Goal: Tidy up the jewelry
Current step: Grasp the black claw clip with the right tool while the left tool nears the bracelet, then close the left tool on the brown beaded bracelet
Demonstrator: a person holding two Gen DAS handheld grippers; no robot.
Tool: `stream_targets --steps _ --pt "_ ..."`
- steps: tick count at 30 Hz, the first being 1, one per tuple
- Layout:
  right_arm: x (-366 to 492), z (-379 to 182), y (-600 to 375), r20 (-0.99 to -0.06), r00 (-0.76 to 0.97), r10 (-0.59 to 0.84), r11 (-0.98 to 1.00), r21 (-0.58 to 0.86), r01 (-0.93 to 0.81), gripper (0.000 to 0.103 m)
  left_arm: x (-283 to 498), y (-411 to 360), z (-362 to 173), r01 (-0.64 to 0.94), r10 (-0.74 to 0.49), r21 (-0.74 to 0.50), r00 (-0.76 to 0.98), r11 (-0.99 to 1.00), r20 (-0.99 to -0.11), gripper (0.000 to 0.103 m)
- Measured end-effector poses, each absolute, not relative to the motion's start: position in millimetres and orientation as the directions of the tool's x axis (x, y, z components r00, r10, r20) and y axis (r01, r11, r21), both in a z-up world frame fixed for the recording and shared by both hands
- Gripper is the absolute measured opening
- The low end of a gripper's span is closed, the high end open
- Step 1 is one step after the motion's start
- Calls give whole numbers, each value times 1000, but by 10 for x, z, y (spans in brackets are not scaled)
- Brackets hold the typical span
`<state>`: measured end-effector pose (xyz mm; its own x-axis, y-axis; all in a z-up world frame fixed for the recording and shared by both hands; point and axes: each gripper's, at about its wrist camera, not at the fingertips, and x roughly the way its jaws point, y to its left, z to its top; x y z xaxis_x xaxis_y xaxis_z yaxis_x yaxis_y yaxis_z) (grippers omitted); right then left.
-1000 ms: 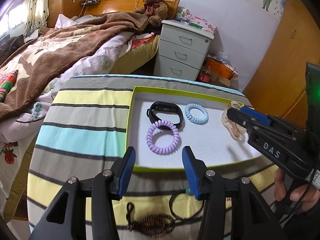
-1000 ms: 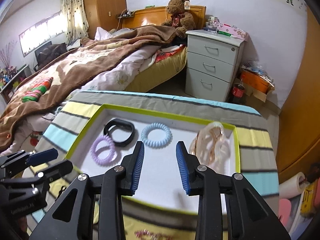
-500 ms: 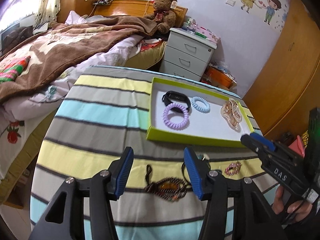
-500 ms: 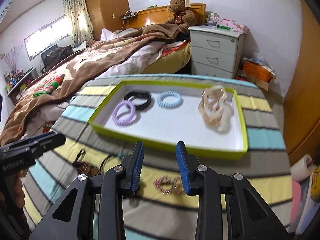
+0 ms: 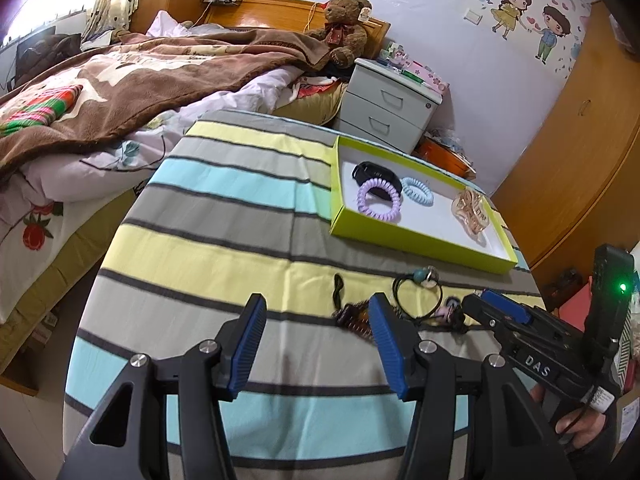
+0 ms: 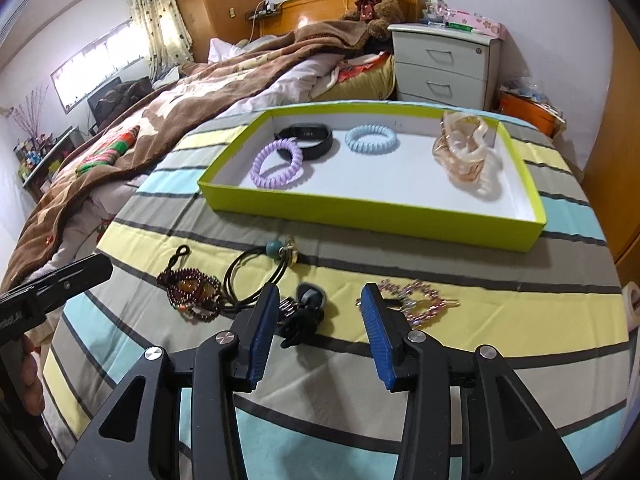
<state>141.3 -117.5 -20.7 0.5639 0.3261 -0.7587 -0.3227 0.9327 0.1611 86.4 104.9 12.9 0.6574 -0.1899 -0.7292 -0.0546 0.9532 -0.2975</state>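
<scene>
A lime-green tray (image 6: 360, 210) (image 5: 420, 242) holds a purple coil tie (image 6: 277, 163), a black band (image 6: 308, 140), a blue coil tie (image 6: 372, 140) and a peach claw clip (image 6: 464, 156). On the striped cloth in front lie a brown bead bracelet (image 6: 192, 290), a black cord tie with a teal bead (image 6: 260, 266), a dark clip (image 6: 304, 312) and a pink beaded clip (image 6: 416, 300). My right gripper (image 6: 318, 312) is open, low over the dark clip. My left gripper (image 5: 316, 322) is open and empty, left of the bracelet (image 5: 352, 316).
The striped table (image 5: 220, 220) stands beside a bed with a brown blanket (image 5: 140, 76). A grey nightstand (image 5: 388, 108) and a teddy bear (image 5: 340, 28) are behind. A wooden wardrobe (image 5: 580, 160) is at the right.
Both grippers have pulled back from the tray toward the near edge. The loose pieces on the cloth have come into view. The right gripper's jaws stand wider.
</scene>
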Motion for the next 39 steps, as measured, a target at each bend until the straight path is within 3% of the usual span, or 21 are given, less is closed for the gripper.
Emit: stream_targets --steps 16,22,39 --pt "1342 -334 -1053 -771 556 310 932 130 -340 44 748 1156 4 -76 -188 -307 645 949 -741 56" --pt "1316 -335 -1051 -770 562 303 933 119 -340 30 751 1134 -9 -75 -187 -302 639 950 -746 56" --pt "1108 -179 -1368 -714 612 340 932 171 -319 24 815 1029 -56 -83 -169 -277 617 957 -769 56"
